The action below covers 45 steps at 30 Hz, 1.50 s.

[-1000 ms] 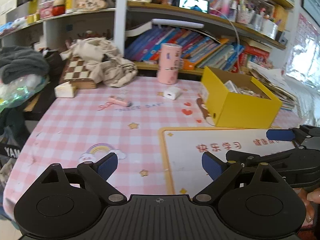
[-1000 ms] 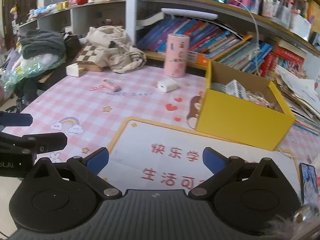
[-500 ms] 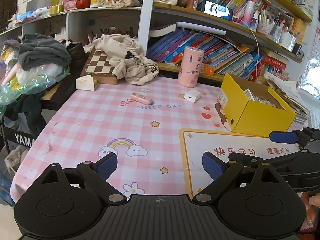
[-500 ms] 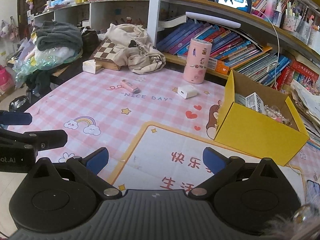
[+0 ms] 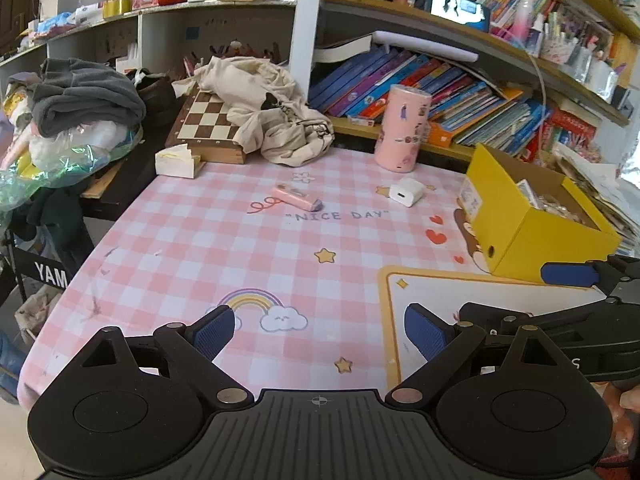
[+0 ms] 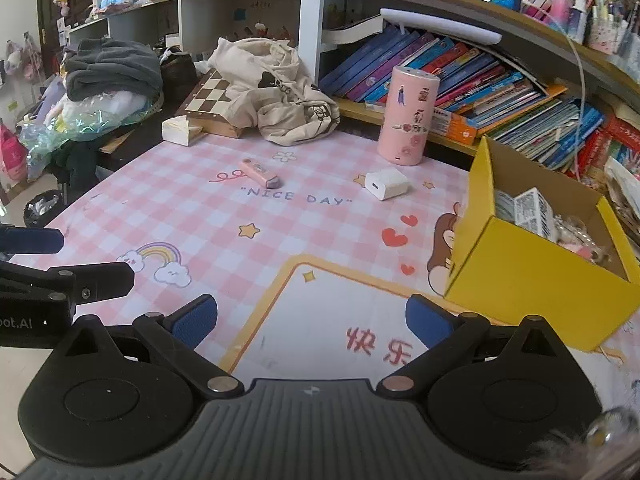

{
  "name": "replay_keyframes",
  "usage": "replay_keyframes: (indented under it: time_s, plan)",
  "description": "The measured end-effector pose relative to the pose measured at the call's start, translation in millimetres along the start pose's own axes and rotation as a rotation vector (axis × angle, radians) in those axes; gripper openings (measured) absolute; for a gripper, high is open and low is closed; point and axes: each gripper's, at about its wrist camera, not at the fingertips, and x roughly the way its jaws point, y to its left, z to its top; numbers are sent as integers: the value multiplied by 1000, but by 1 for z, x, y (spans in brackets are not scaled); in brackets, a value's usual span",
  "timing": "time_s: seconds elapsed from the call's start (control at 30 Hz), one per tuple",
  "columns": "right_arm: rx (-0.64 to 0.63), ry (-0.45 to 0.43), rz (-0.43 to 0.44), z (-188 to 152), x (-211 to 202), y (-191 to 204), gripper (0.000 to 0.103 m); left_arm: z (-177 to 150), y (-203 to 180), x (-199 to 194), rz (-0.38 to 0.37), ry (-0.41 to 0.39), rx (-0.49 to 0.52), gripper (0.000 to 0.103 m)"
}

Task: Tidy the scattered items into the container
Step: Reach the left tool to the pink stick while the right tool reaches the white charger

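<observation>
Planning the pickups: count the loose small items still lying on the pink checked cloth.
2: a pink eraser-like stick by the "NICE DAY" print, and a white charger before the pink cylinder. Others may be hidden.

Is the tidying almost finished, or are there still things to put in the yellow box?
Partly done: the yellow box already holds a few small things. Nothing is in hand; the left gripper and right gripper are both open and empty. Still out on the table: the white charger and the small pink stick.
</observation>
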Motion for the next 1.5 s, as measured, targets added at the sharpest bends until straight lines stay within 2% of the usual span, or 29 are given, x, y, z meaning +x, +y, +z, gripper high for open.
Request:
replay_keyframes:
  time_s: [0.23, 0.43, 0.53, 0.73, 1.0, 1.5]
  plan:
    - [8, 77, 33, 15, 47, -18, 102, 11, 4, 33, 31, 54, -1, 94]
    - [0, 99, 53, 30, 85, -28, 102, 23, 12, 63, 68, 84, 0, 94]
    - [-1, 88, 52, 44, 105, -33, 102, 36, 15, 80, 87, 74, 13, 94]
    - [24, 47, 24, 81, 149, -43, 102, 66, 19, 110, 127, -4, 28, 94]
    - [84, 38, -1, 116, 194, -52, 102, 92, 27, 155, 149, 7, 34, 94]
    - [163, 74, -42, 130, 245, -71, 100, 106, 28, 211, 136, 25, 30, 94]
